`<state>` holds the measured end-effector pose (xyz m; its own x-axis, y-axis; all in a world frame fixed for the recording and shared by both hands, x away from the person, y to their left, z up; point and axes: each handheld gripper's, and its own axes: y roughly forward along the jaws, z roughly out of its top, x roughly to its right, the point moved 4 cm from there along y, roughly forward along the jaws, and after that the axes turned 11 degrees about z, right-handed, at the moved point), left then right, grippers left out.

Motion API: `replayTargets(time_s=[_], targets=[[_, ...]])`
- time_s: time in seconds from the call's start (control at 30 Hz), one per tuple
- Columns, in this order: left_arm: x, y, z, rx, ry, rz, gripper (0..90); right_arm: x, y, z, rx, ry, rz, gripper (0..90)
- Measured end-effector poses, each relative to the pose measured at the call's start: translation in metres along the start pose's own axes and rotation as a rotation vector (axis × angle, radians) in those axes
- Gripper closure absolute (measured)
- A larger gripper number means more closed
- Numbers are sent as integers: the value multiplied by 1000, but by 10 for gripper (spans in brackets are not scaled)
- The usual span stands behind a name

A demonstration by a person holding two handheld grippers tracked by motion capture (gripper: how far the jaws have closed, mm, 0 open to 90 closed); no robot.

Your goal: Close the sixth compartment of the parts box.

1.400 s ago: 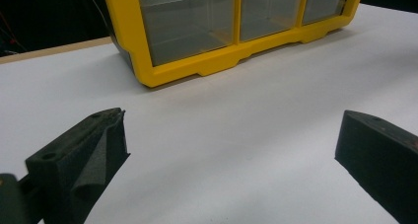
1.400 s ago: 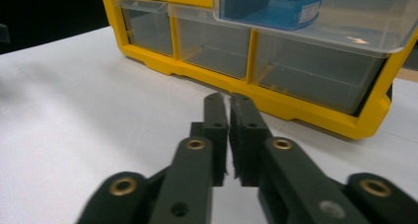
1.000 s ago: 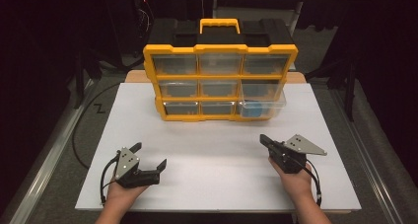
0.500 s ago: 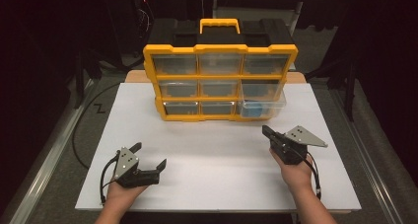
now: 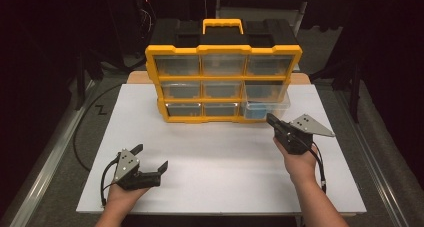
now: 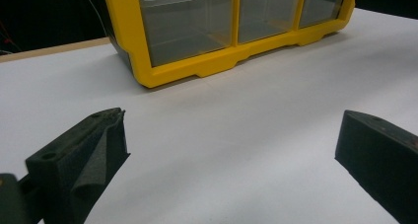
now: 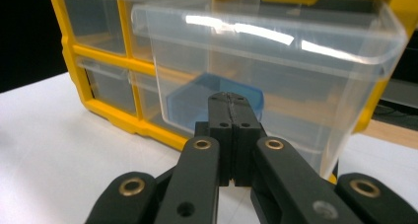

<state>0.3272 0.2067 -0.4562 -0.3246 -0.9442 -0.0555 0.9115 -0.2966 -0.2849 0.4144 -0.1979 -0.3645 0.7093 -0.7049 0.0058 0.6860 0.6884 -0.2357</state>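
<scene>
Drawer: we've got a clear plastic drawer [image 5: 266, 104] sticking out of the bottom right slot of the organizer, with something blue [image 7: 212, 105] lying inside it.
Right gripper: our right gripper [image 5: 270, 120] is shut tight with nothing between the jaws, its tips just in front of that pulled-out drawer; can't tell if it touches.
Organizer: yellow-framed parts organizer [image 5: 223, 63] with three rows of three clear drawers and a yellow handle on top, standing upright at the back of the surface.
Left gripper: our left gripper [image 5: 150, 157] sits wide open and holds nothing, low at the near left, well apart from the organizer.
Surface: white board [image 5: 220, 157], bare between us and the organizer.
</scene>
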Motion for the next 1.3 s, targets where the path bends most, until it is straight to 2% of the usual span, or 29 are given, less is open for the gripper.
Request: replayTargets(time_s=[0.57, 1.3], targets=[[-3, -2, 1, 6, -5, 3, 3, 1, 5, 14, 8, -17, -15, 900], [-3, -1, 2, 13, -11, -11, 3, -1, 7, 20, 3, -16, -34, 900]])
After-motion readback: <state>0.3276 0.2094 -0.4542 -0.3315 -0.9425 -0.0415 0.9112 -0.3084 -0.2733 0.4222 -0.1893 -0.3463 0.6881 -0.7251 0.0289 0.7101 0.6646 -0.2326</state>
